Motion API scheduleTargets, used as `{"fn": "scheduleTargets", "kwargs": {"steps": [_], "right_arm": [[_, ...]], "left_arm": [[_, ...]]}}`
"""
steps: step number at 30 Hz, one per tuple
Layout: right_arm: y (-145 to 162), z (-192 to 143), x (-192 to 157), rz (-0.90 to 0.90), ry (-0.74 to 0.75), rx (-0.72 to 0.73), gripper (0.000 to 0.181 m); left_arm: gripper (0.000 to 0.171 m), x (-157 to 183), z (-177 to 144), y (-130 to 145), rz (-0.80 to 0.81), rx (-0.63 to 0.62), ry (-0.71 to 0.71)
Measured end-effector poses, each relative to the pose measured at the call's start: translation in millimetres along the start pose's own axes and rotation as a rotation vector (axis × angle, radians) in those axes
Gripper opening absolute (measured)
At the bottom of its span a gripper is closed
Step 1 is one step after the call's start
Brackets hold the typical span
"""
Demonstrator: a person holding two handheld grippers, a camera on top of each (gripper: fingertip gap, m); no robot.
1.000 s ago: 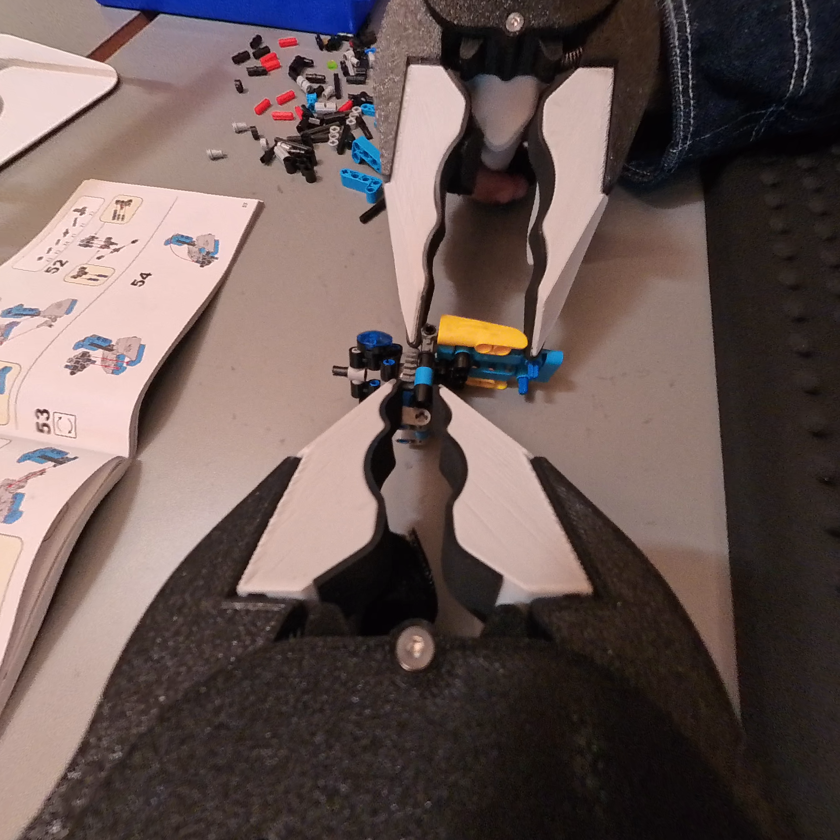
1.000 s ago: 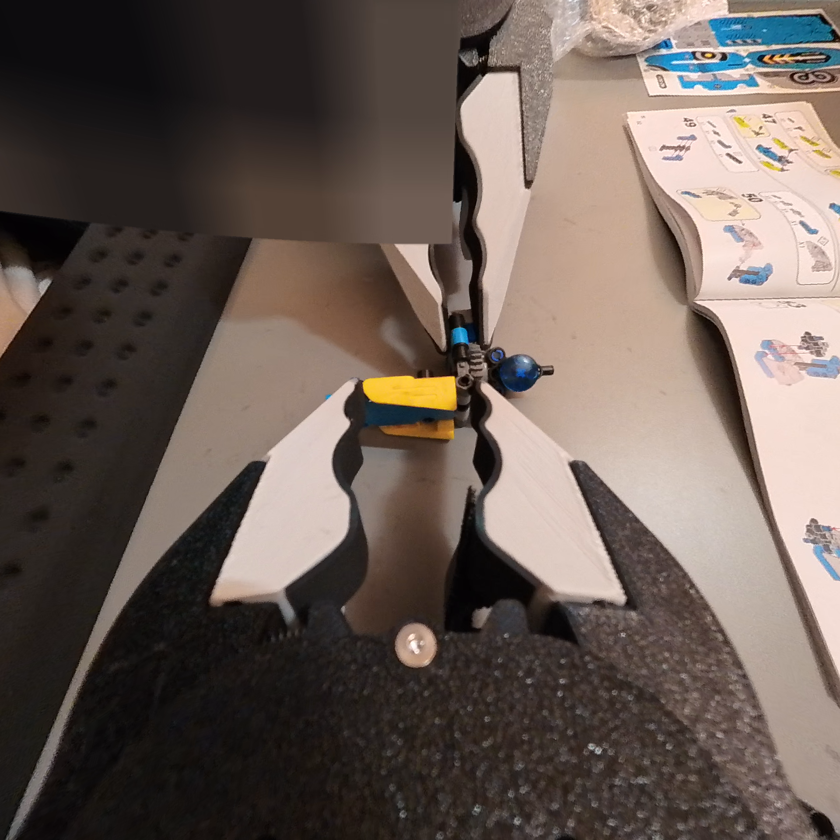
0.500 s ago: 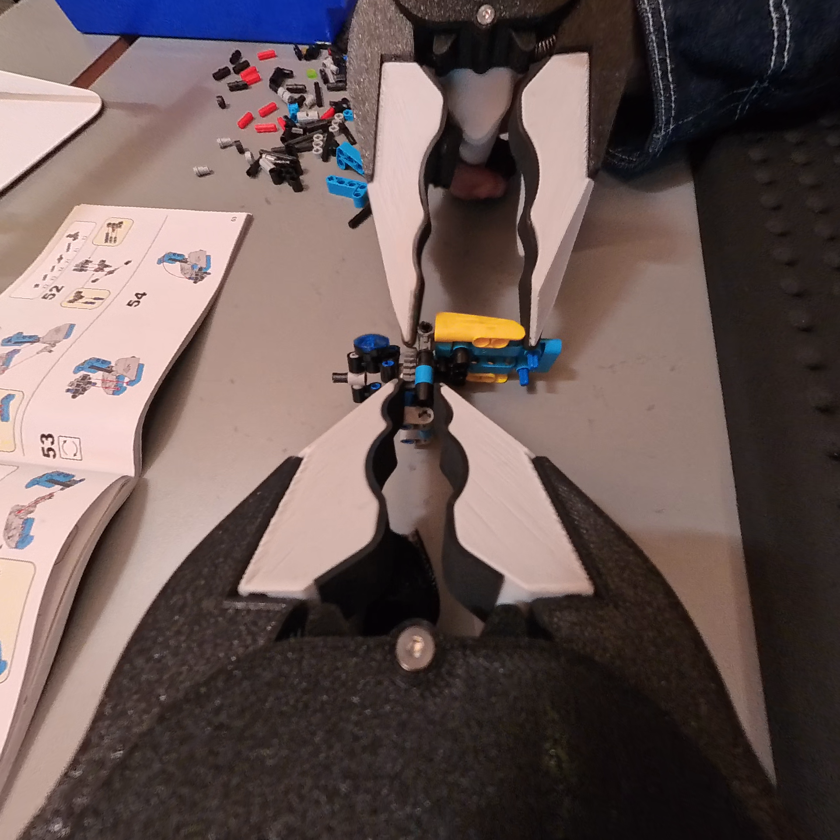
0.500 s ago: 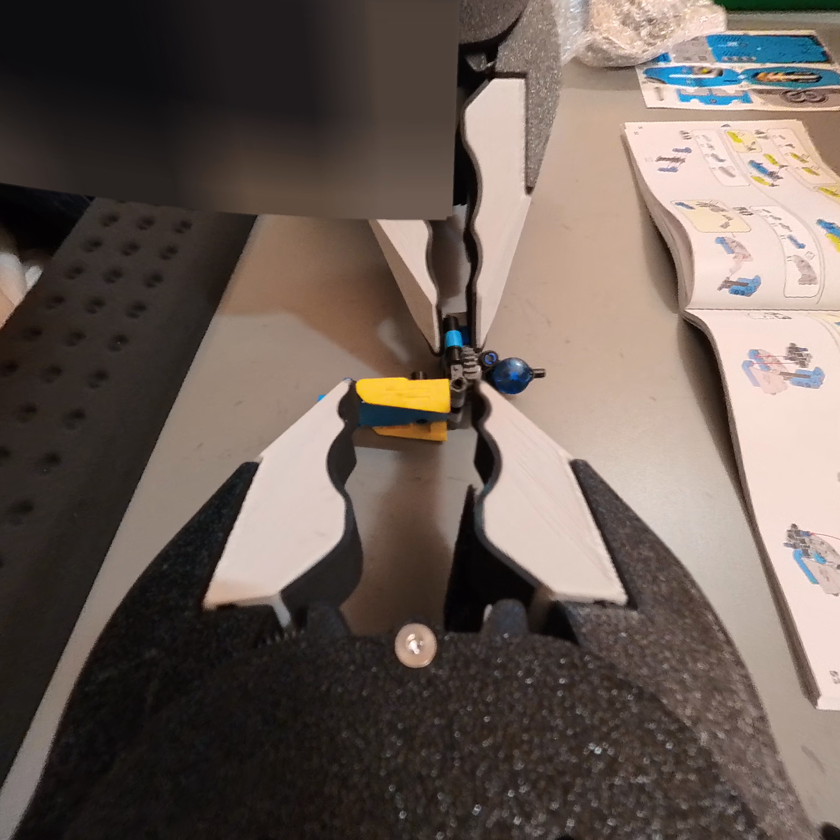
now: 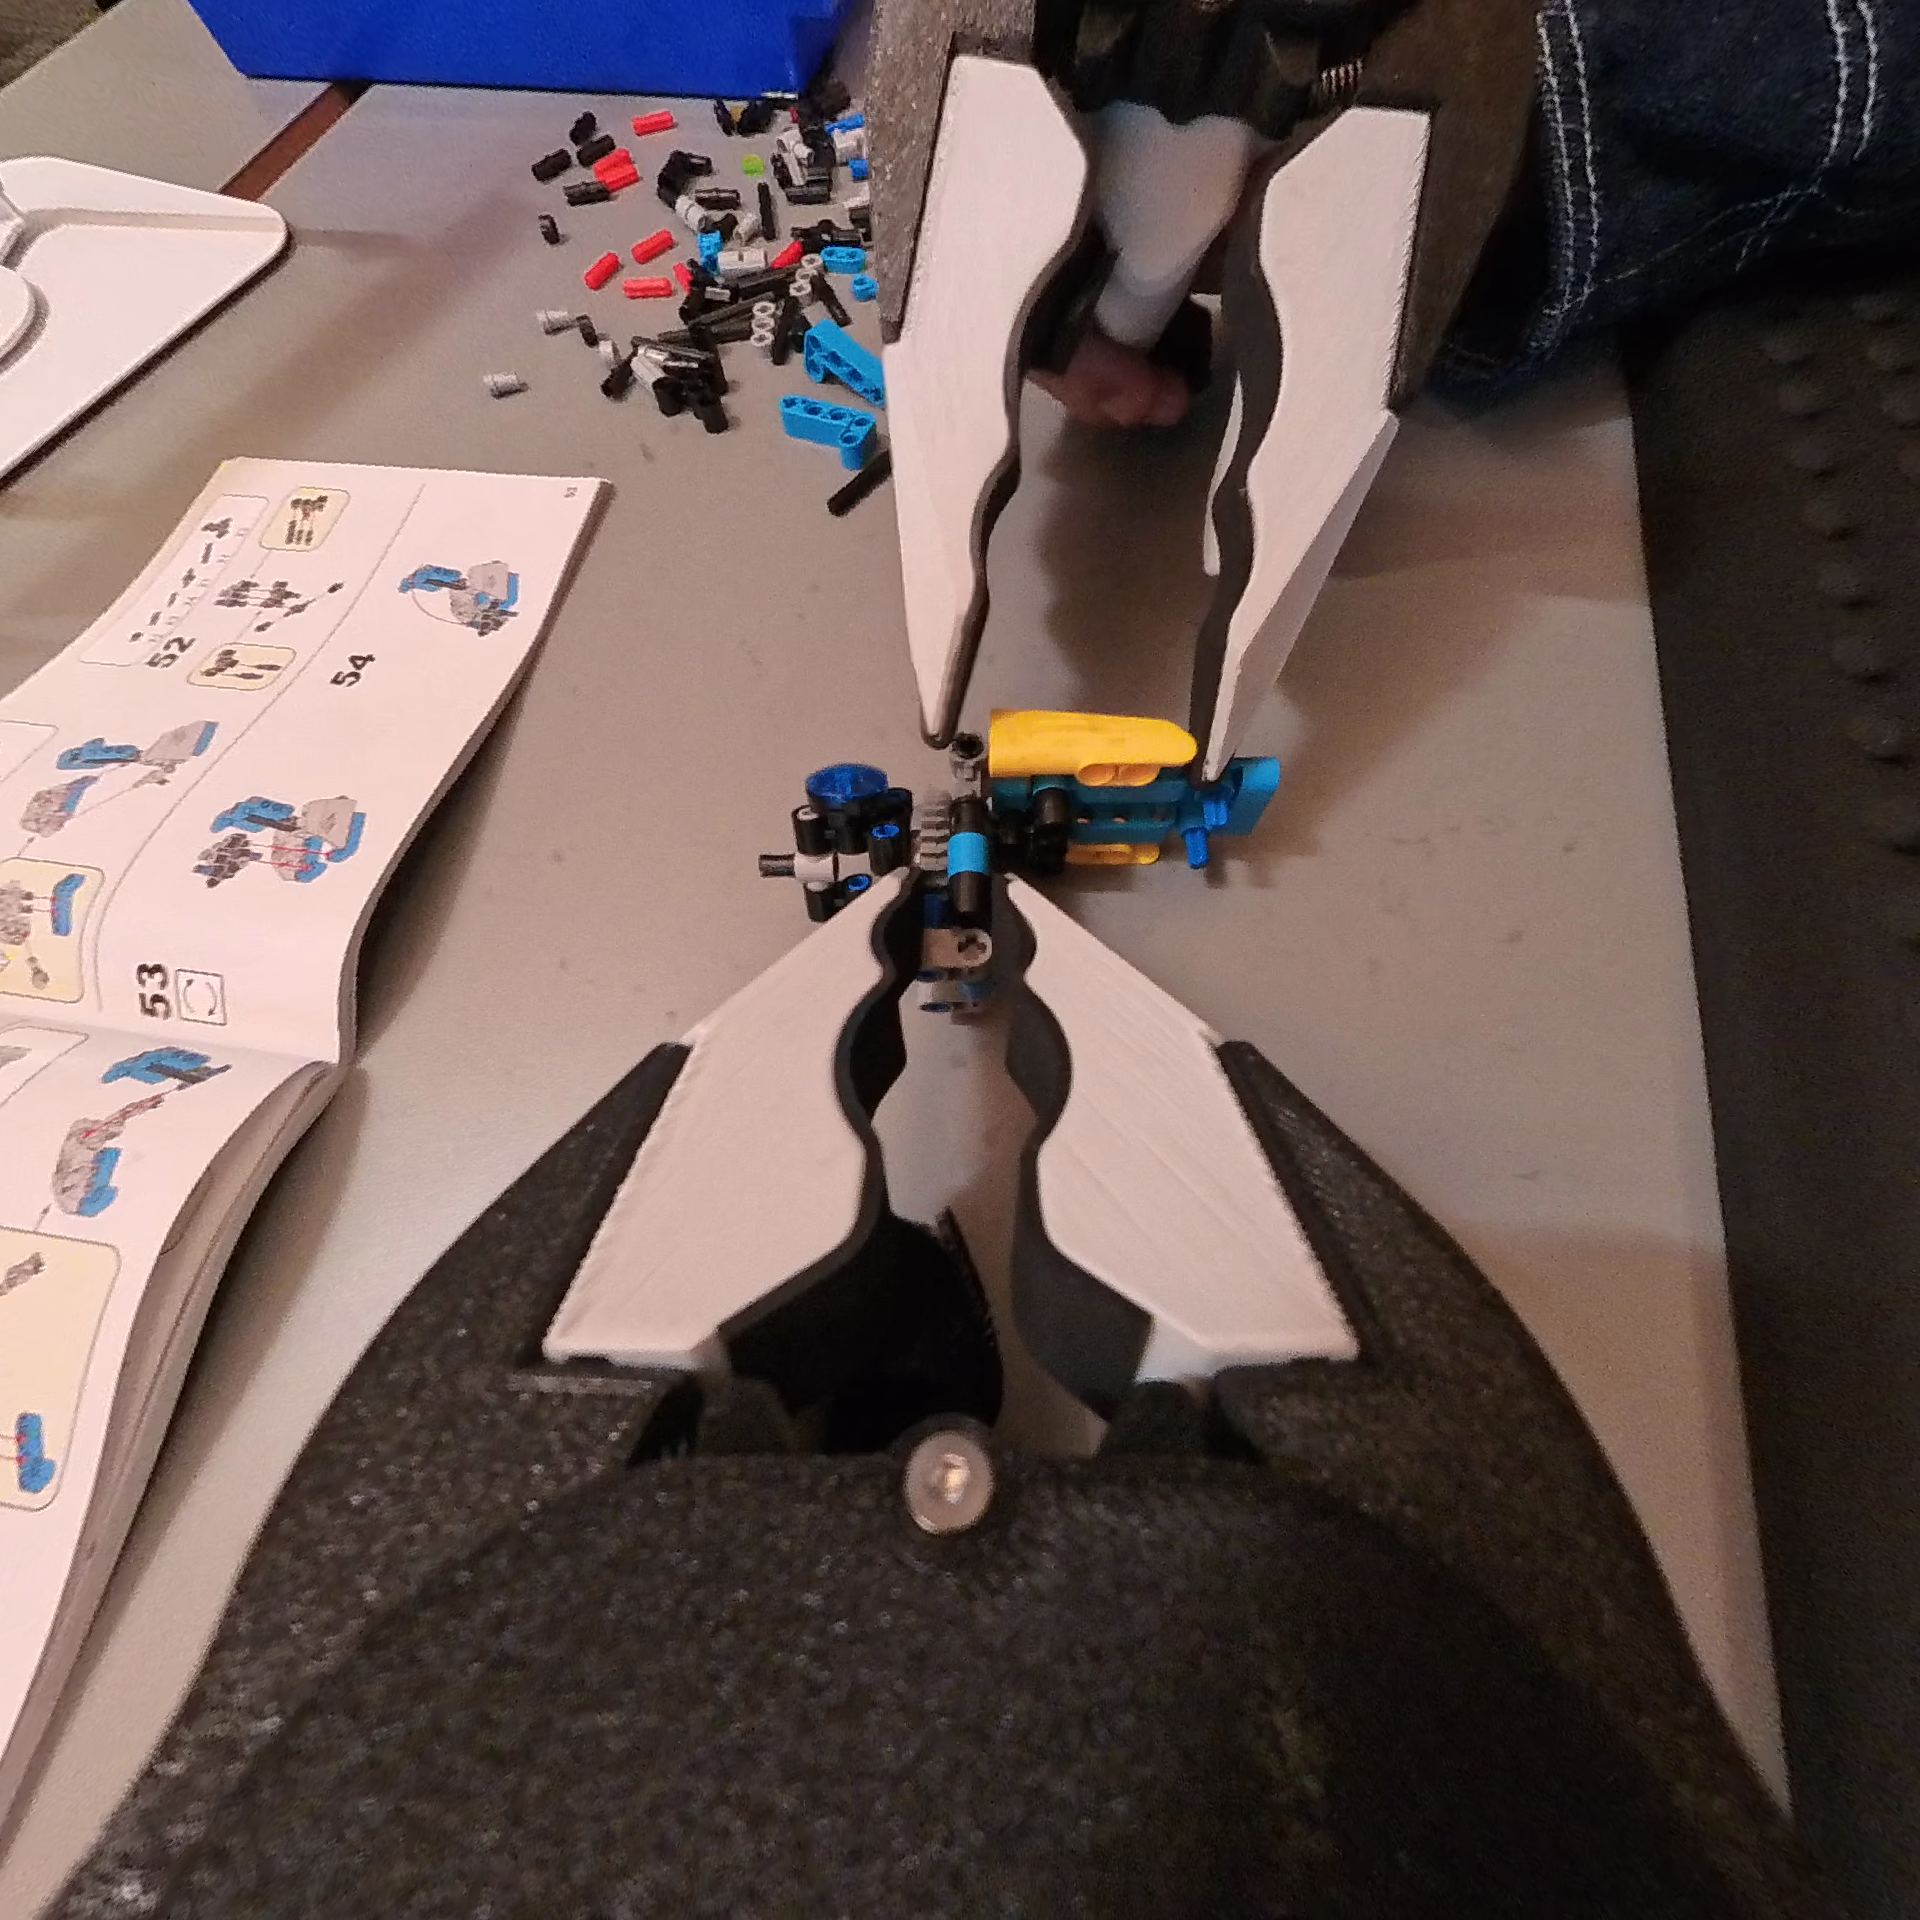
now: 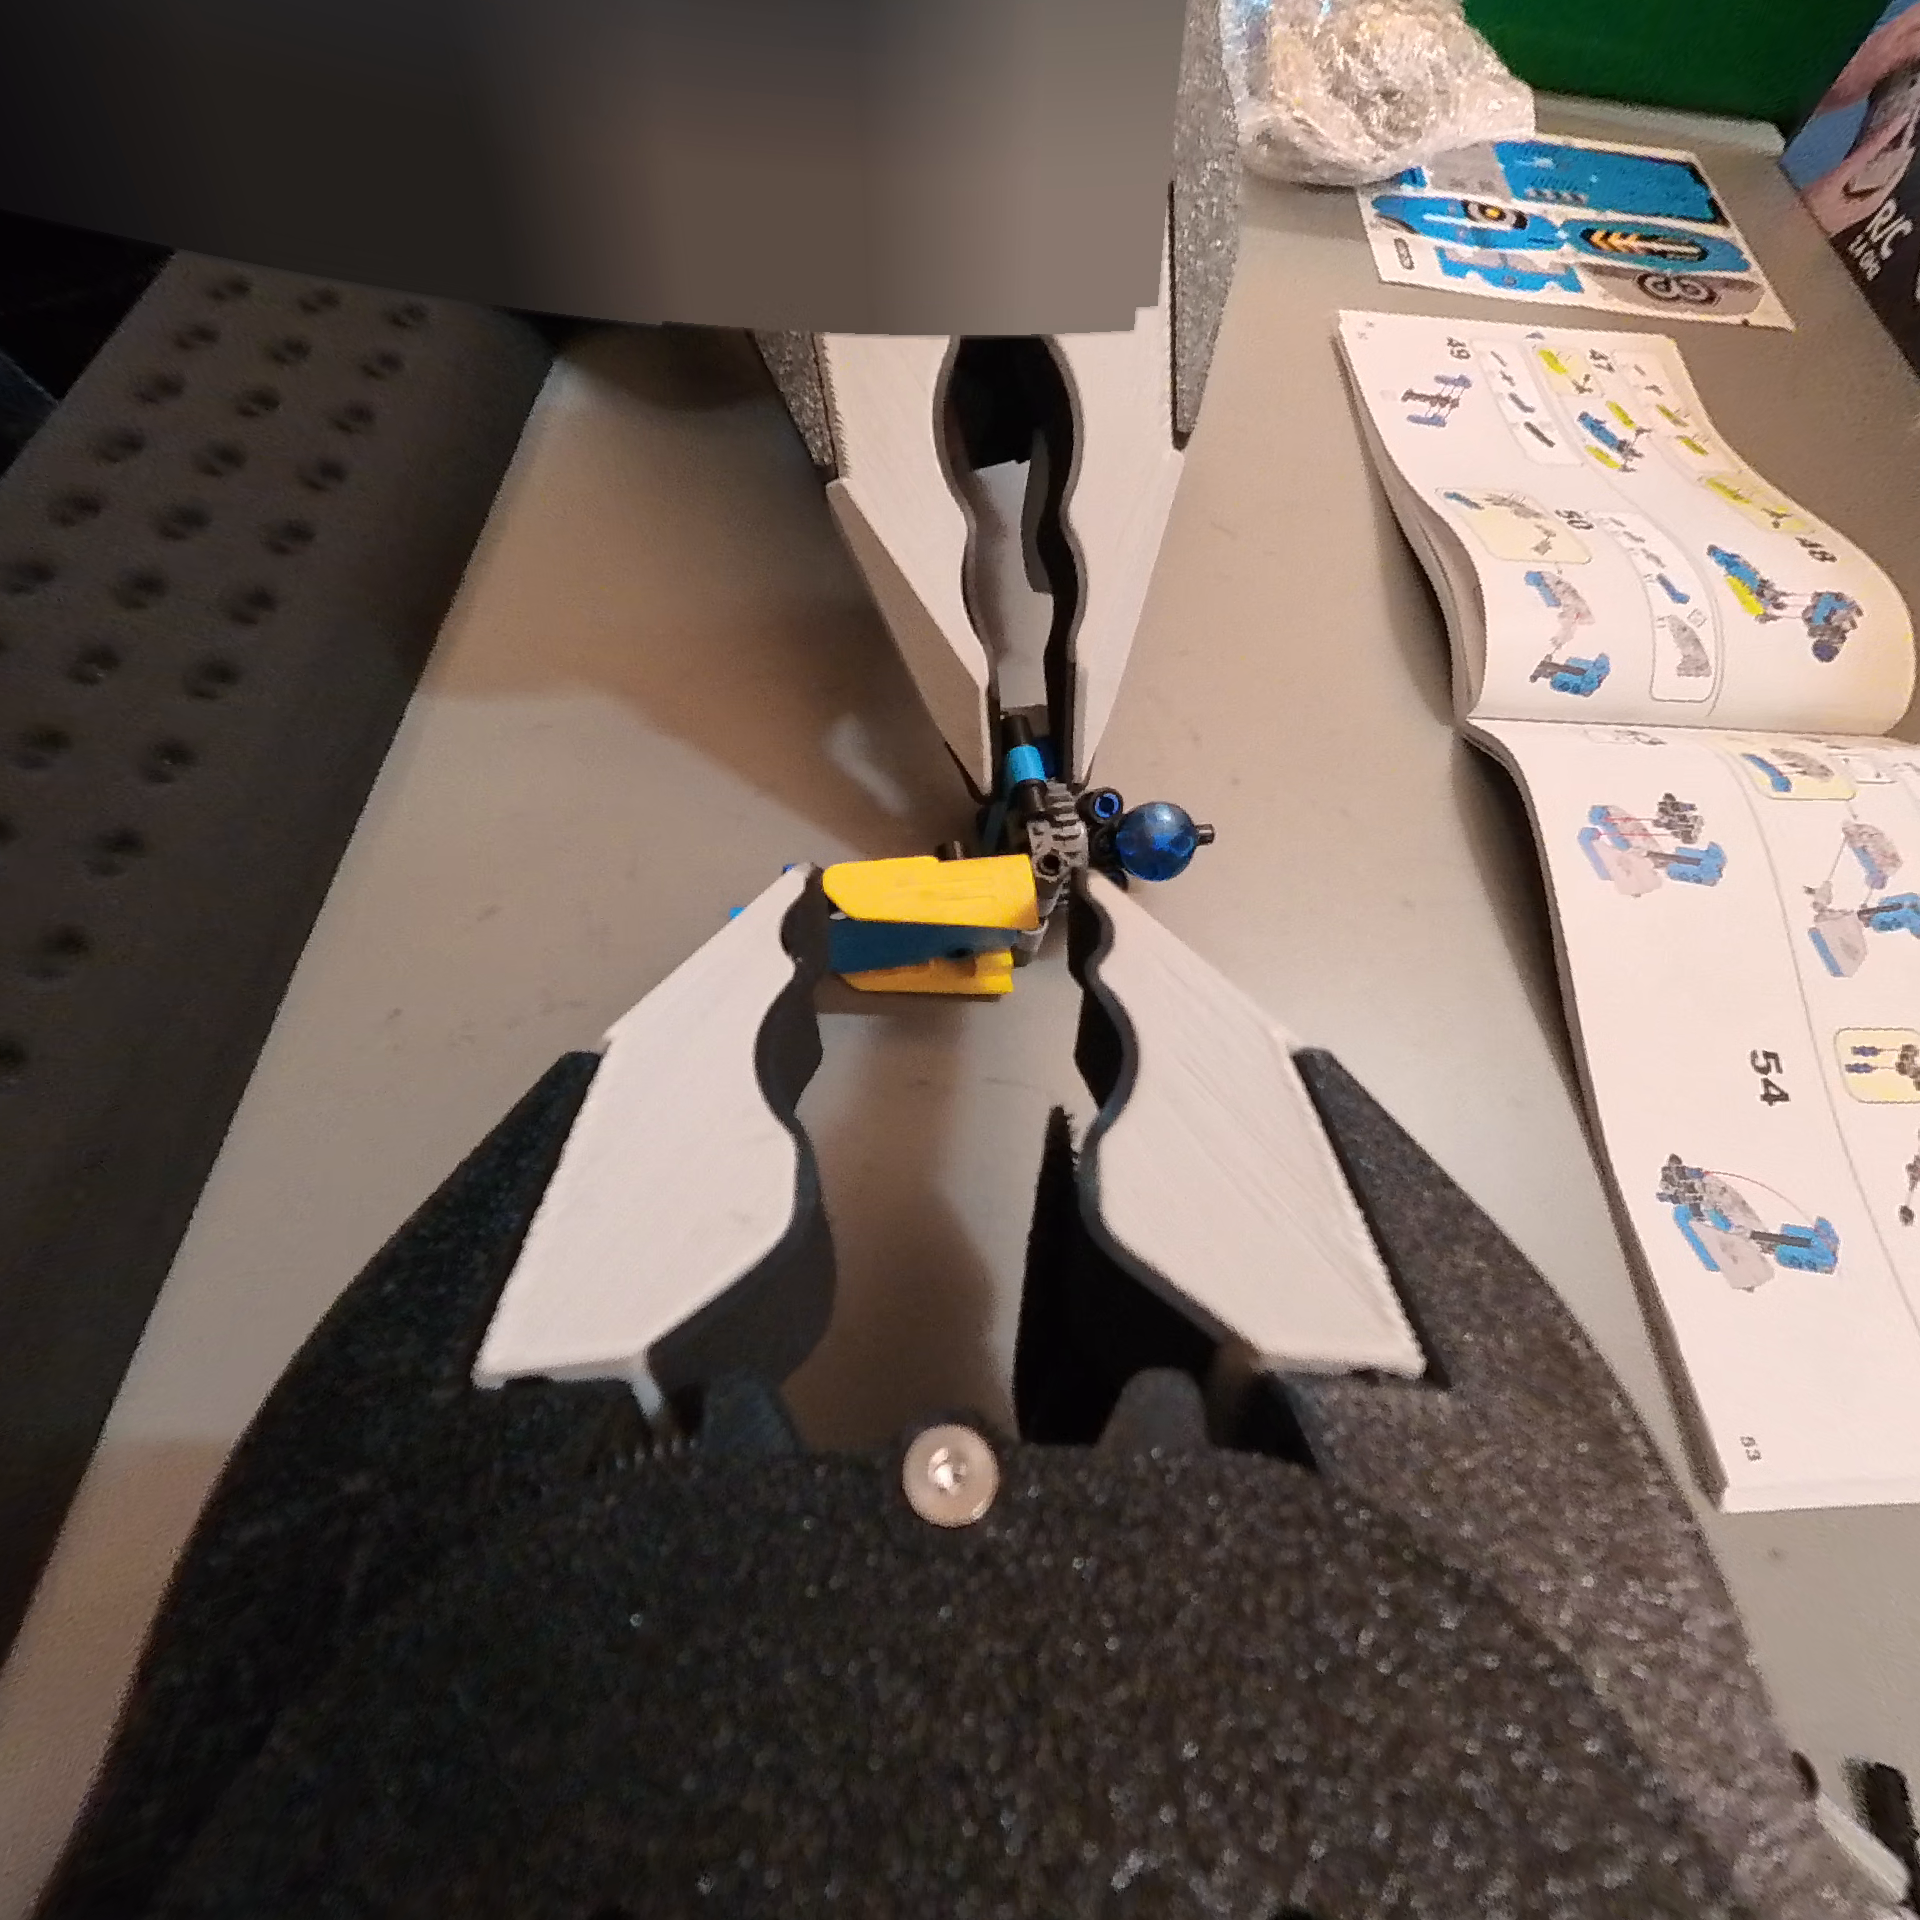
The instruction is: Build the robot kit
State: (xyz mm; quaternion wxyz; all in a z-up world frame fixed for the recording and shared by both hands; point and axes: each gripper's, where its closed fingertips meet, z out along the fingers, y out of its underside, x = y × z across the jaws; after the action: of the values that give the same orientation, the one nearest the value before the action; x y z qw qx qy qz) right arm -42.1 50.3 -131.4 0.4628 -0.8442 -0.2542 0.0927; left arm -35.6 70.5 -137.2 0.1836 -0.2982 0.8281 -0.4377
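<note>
The left gripper (image 5: 951, 904) is closed on the black-and-blue end of a small brick model (image 5: 1023, 821) lying on the grey table (image 5: 1403, 997). The right gripper (image 6: 935, 904) has its fingers around the model's yellow part, touching it, near the open instruction booklet (image 5: 260, 748).

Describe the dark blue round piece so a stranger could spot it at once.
Start at the open instruction booklet on the grey table. Toward the two grippers lies a small brick model. The clear dark blue dome sits at its booklet-side end, the only round piece there.

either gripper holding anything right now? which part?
Both grip one small brick assembly. Left gripper is shut on its black-and-blue stem end. Right gripper has its jaws around the yellow-and-blue block, one at each end.
</note>
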Motion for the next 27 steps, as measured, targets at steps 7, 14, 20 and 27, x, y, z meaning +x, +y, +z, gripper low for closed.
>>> {"fn": "scheduleTargets", "kwargs": {"steps": [7, 14, 20, 27], "right_arm": [[1.2, -0.1, 0.2, 0.012, 0.005, -0.036, 0.045], [1.2, -0.1, 0.7, 0.026, 0.009, -0.028, 0.040], [1.3, 0.2, 0.8, 0.094, -0.032, 0.036, 0.040], [1.6, -0.4, 0.1, 0.089, -0.083, 0.042, 0.040]], "left_arm": [[0.012, -1.1, -0.4, 0.3, -0.006, -0.002, -0.012], [0.012, -3.1, -0.9, 0.5, -0.022, -0.001, -0.015], [0.012, -3.3, -0.4, 0.1, -0.032, -0.002, -0.020], [0.010, -1.3, 0.6, -0.8, -0.043, -0.001, 0.028]]}}
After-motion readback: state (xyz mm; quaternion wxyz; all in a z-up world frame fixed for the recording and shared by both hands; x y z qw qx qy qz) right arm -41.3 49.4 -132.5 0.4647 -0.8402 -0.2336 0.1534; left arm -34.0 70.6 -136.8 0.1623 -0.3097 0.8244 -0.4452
